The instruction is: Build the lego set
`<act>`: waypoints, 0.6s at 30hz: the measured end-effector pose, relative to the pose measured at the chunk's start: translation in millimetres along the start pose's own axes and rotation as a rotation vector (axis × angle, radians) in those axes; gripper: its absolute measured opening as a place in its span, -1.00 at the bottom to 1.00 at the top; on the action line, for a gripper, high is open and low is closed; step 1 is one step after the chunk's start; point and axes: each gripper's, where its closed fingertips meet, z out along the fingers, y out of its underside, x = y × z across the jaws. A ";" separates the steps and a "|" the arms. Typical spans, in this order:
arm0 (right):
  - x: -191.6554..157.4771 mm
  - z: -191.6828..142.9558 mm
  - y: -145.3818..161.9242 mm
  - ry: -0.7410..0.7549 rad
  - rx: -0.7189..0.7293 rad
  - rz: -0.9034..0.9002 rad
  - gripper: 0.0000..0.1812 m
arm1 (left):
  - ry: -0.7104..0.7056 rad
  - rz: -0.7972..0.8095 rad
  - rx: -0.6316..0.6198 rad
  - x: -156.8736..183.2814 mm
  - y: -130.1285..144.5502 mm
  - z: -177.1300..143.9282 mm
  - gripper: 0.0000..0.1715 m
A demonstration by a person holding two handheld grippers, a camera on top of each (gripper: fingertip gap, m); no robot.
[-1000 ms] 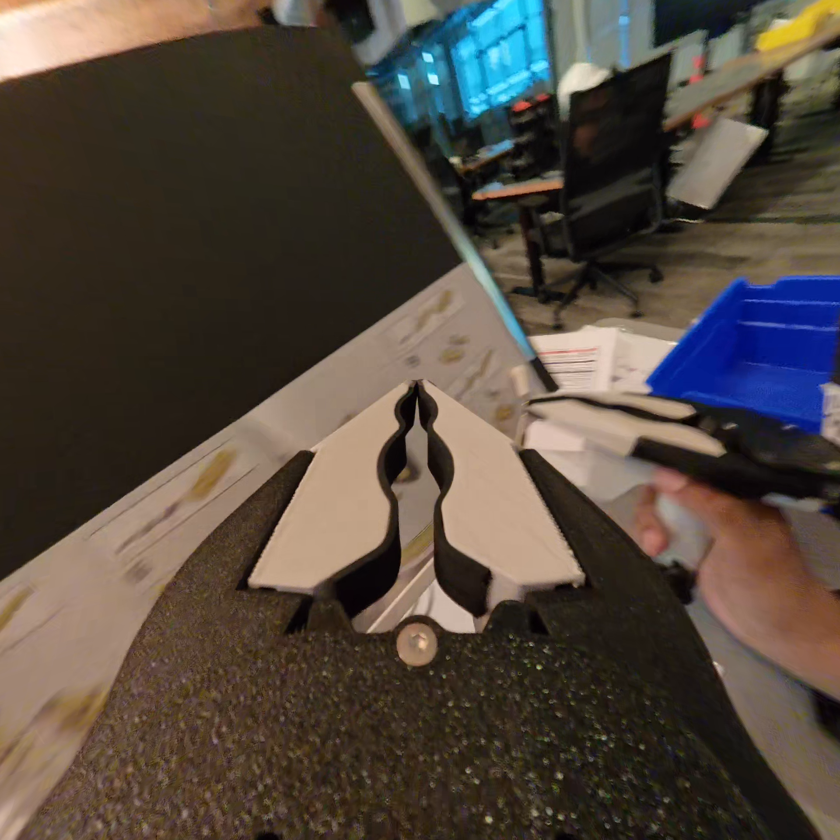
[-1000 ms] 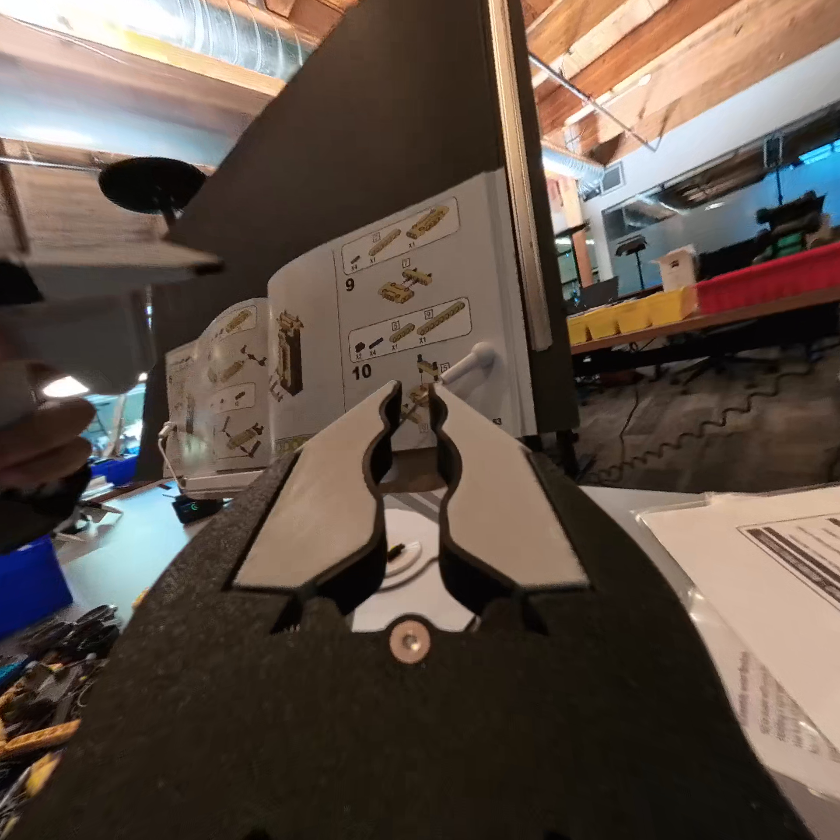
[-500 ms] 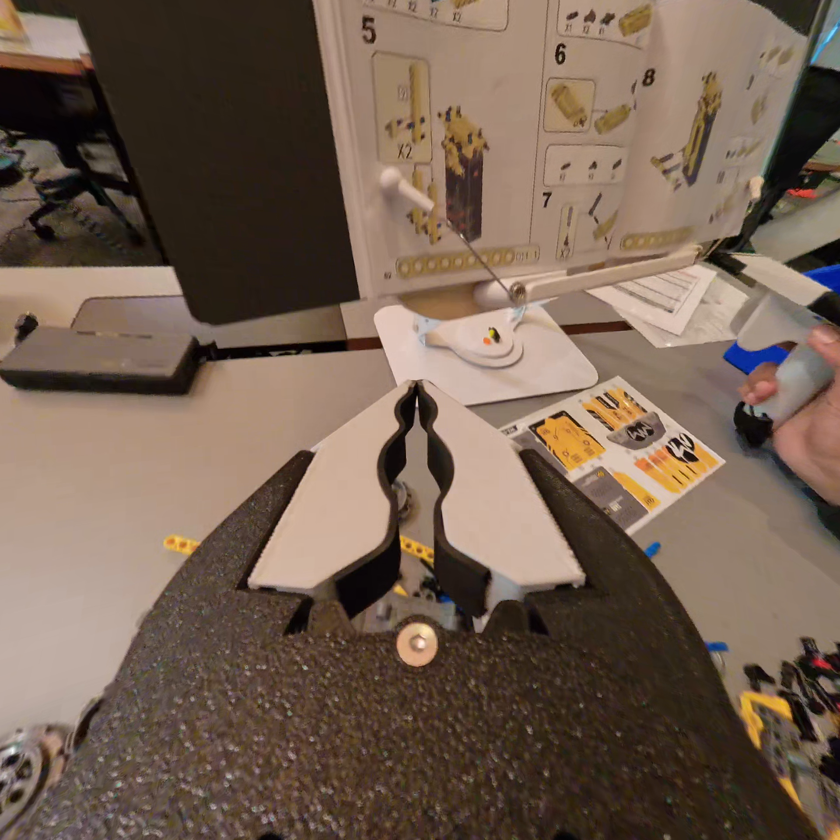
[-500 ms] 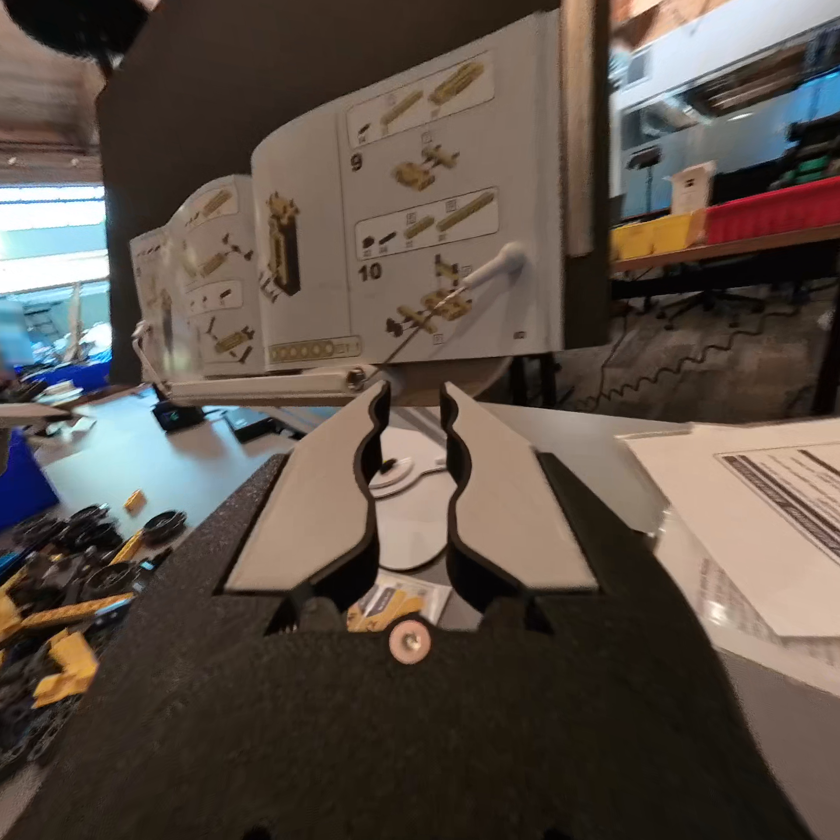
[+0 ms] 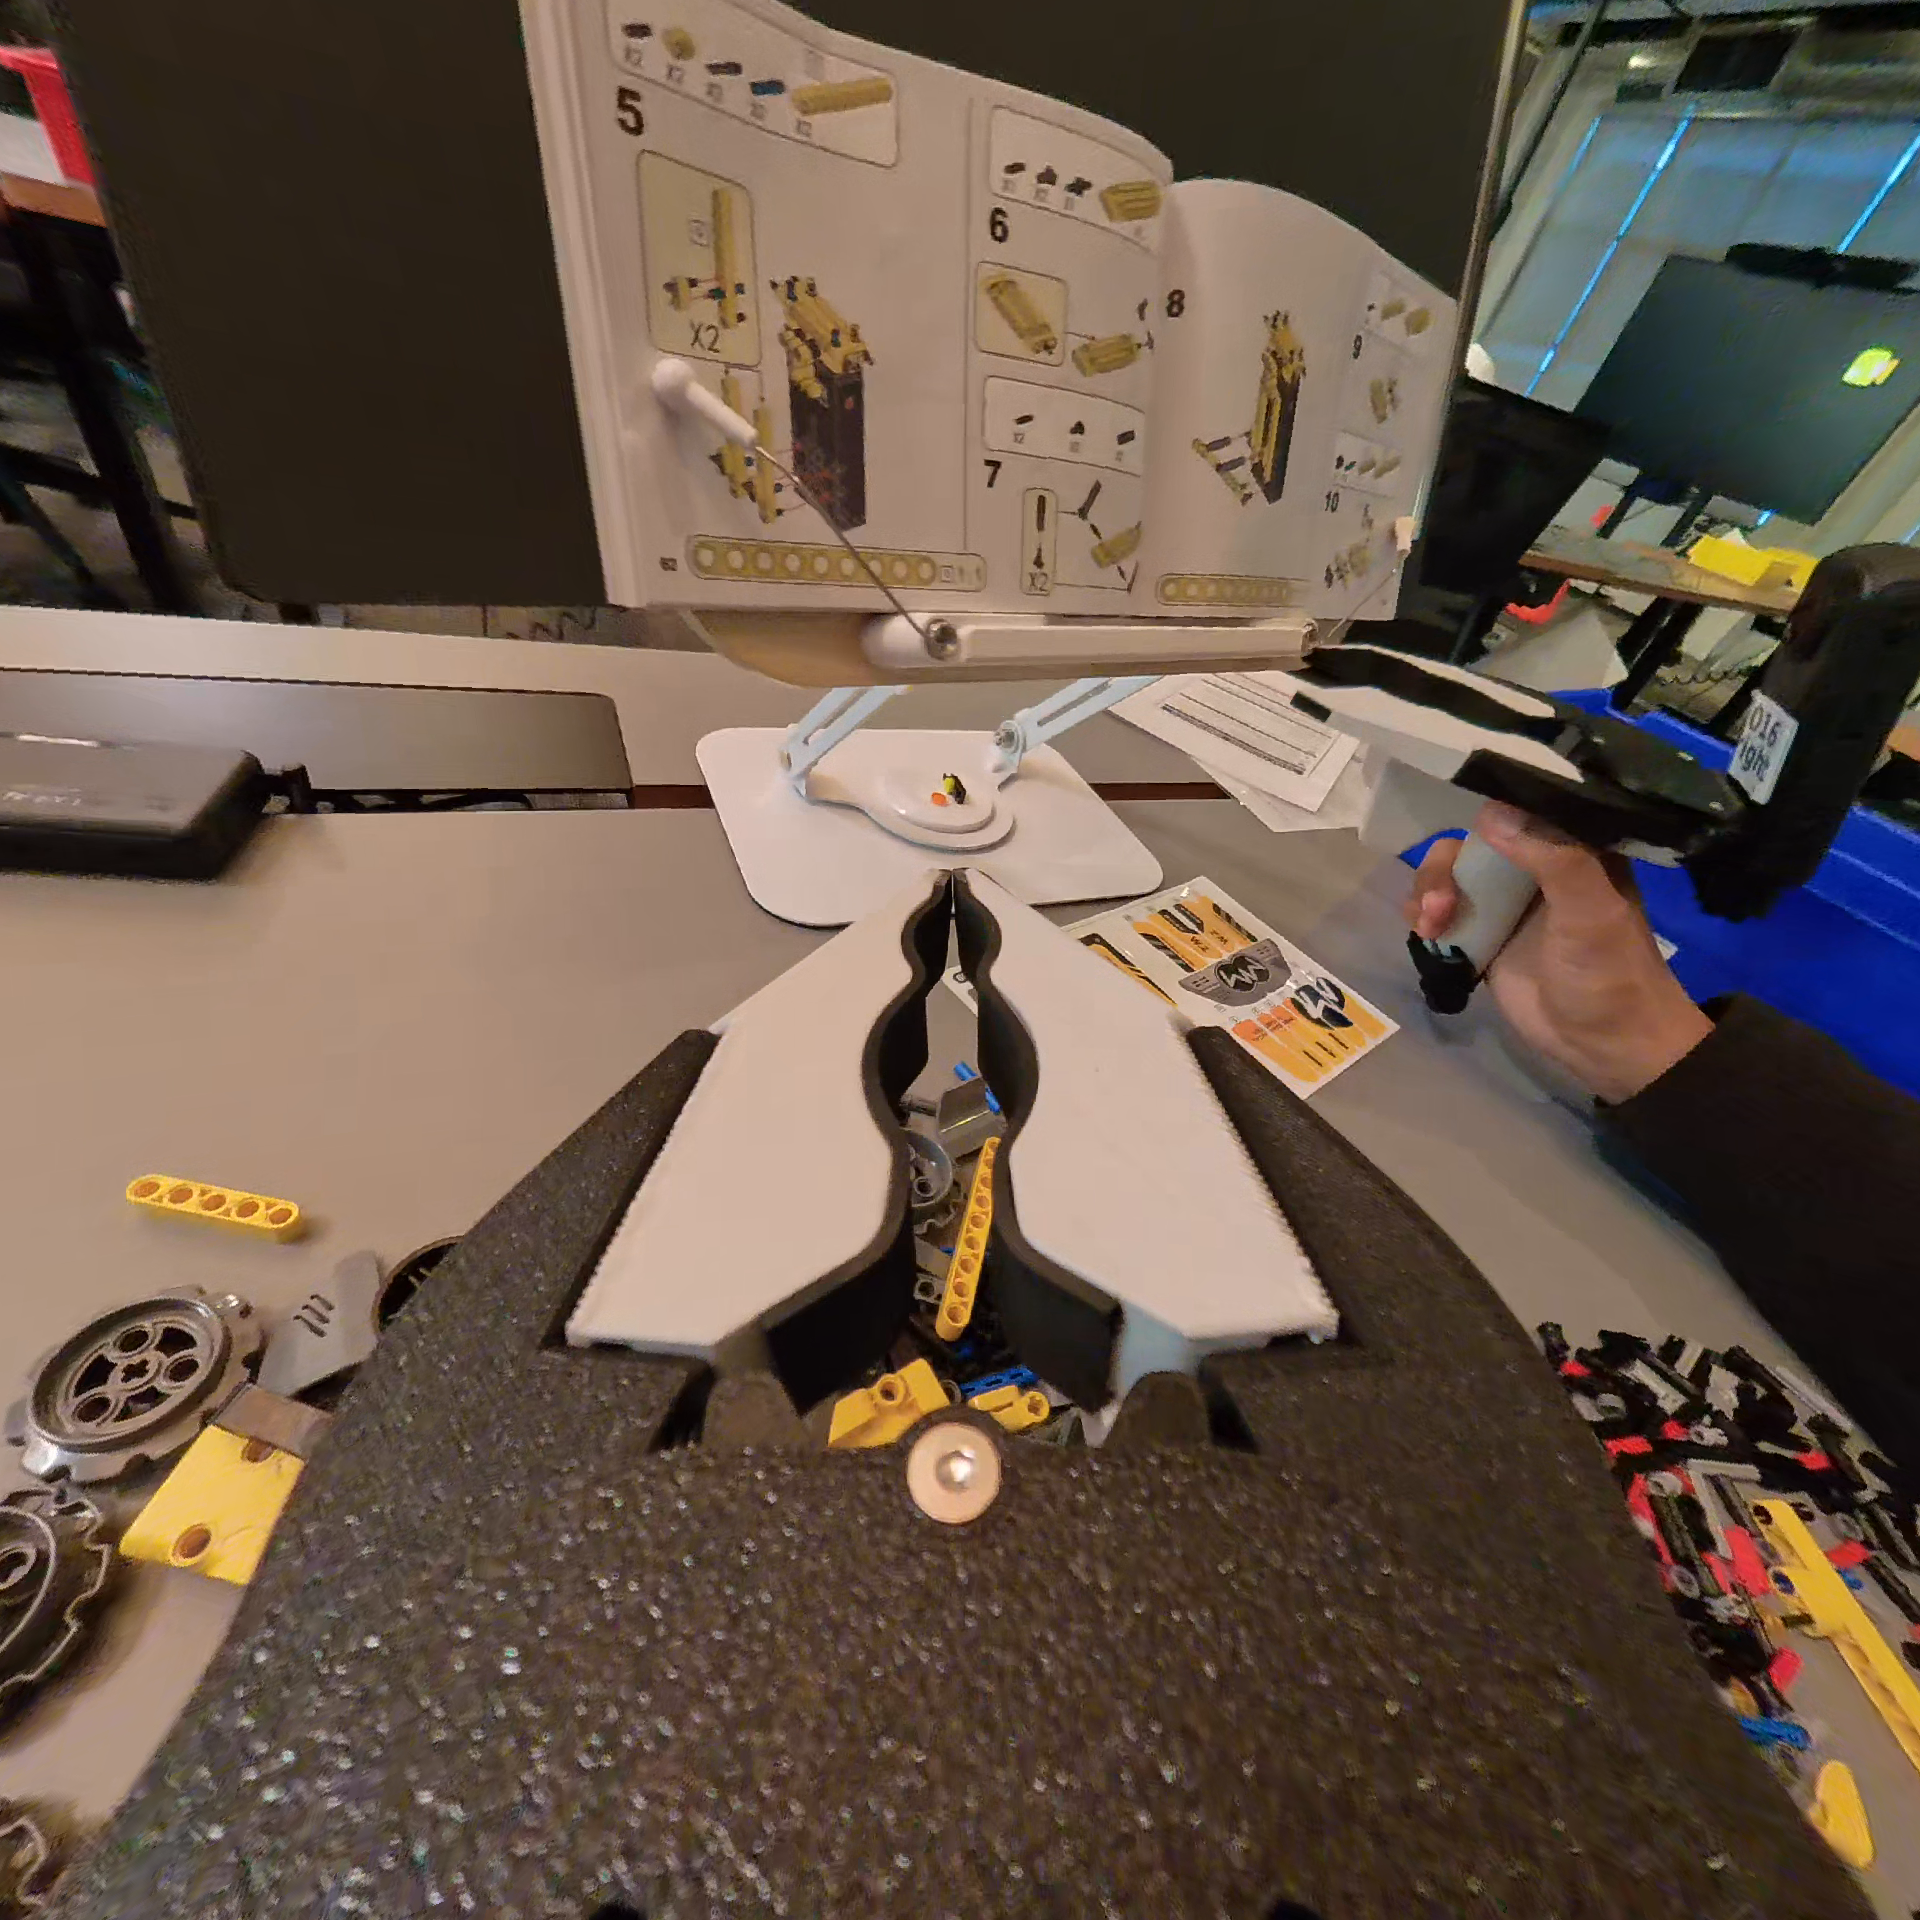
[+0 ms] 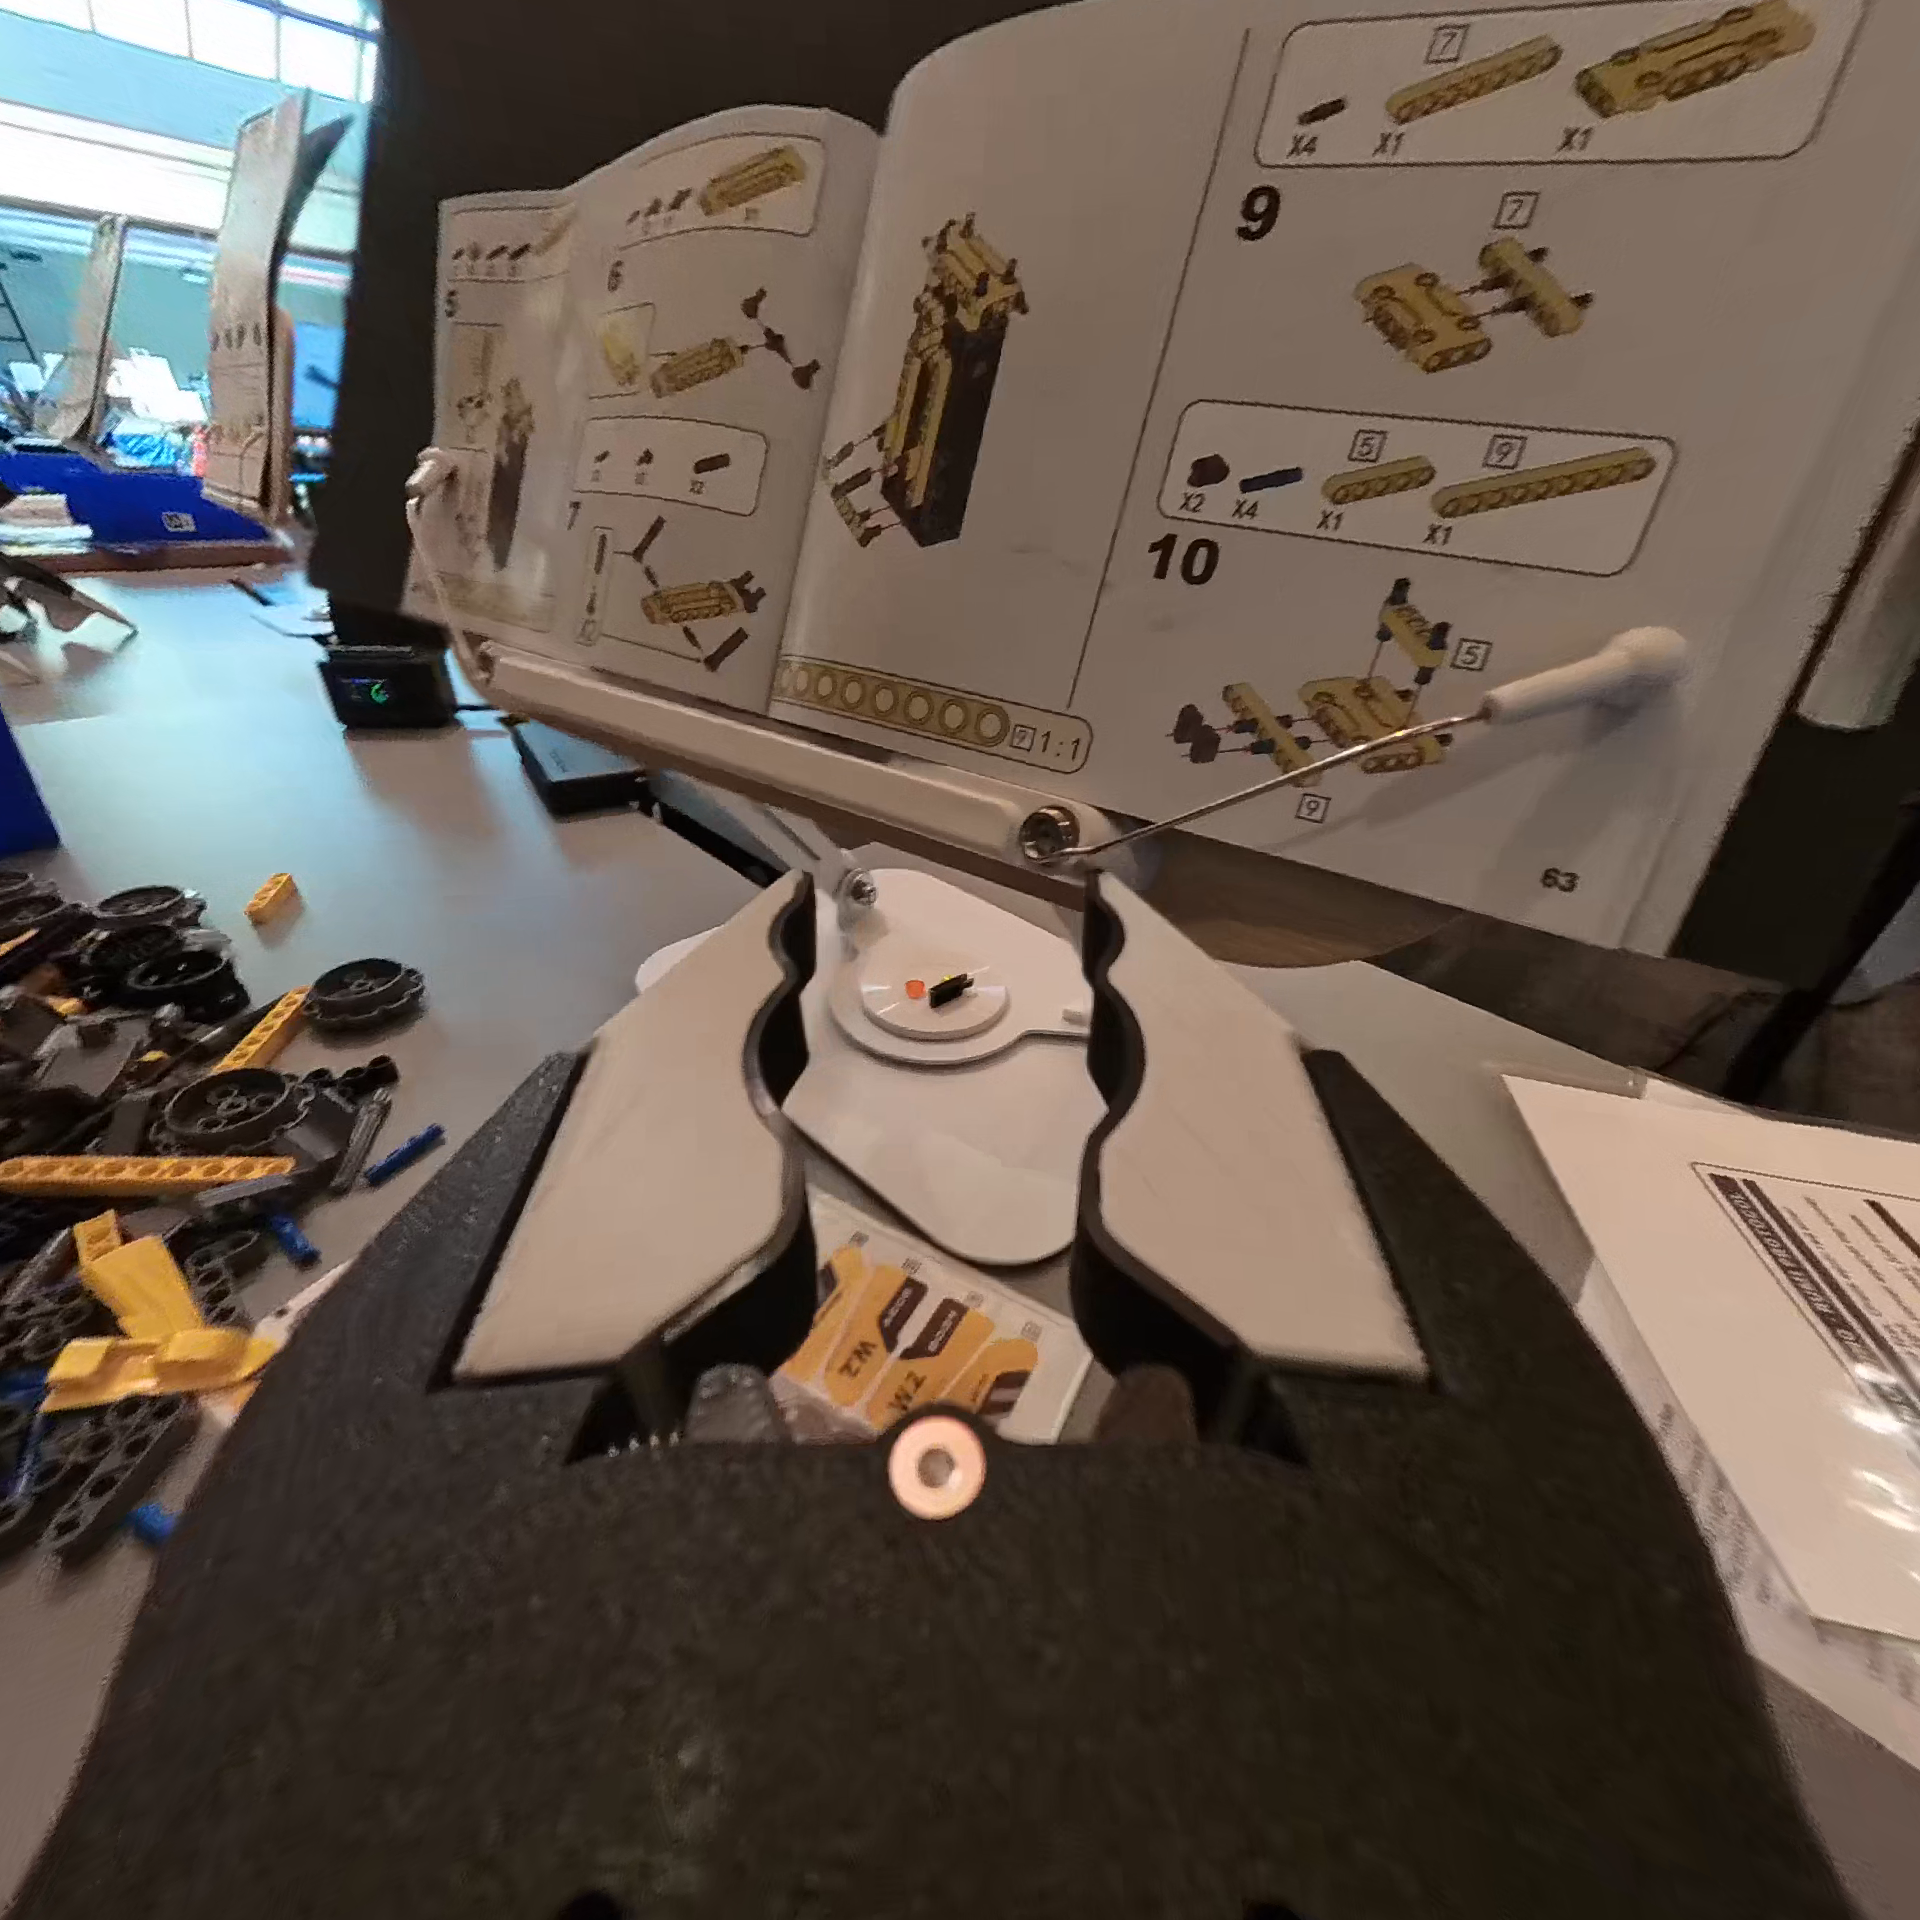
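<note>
left gripper (image 5: 951, 883): my fingers were pressed together at the tips, clenched on nothing. it hung above the grey table (image 5: 436, 997), over a heap of building-set parts; a yellow holed beam (image 5: 968, 1242) and grey pieces showed through the gap behind the tips, not gripped.

right gripper (image 6: 945, 894): my jaws stood wide apart, empty, just in front of the white book stand (image 6: 935, 1132). its tips were close under the stand's ledge; i could not tell whether they touched it. seen from the left wrist view, this gripper (image 5: 1320, 665) pointed at the ledge's right end, with my hand (image 5: 1558, 966) on the handle.

instruction booklet (image 6: 1039, 416): open and upright on the stand, pages held by wire page clips (image 6: 1569, 675).

sticker sheet (image 5: 1236, 977): yellow and black, flat on the table beside the stand's base.

loose parts: short yellow beam (image 5: 213, 1208) lying alone at left; grey wheel hub (image 5: 130, 1382) near it; black and red pieces (image 5: 1704, 1455) heaped at right.

printed sheet (image 6: 1766, 1351): on the table at the right of my right gripper.
</note>
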 end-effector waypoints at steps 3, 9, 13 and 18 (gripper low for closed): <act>-23.8 -2.3 3.7 -0.085 -0.013 -0.009 -0.64 | 0.003 0.013 -0.008 5.0 6.5 2.7 -1.00; -22.6 -6.0 1.3 -0.033 -0.023 -0.002 -0.49 | 0.004 0.081 -0.029 9.8 17.4 8.5 -1.00; -27.1 -20.3 6.4 -0.069 -0.022 0.061 -0.49 | 0.016 0.097 -0.011 10.7 18.5 9.8 -0.99; -51.4 -43.5 16.7 -0.147 -0.078 0.105 -0.48 | 0.130 0.088 0.013 28.6 18.6 8.4 -0.95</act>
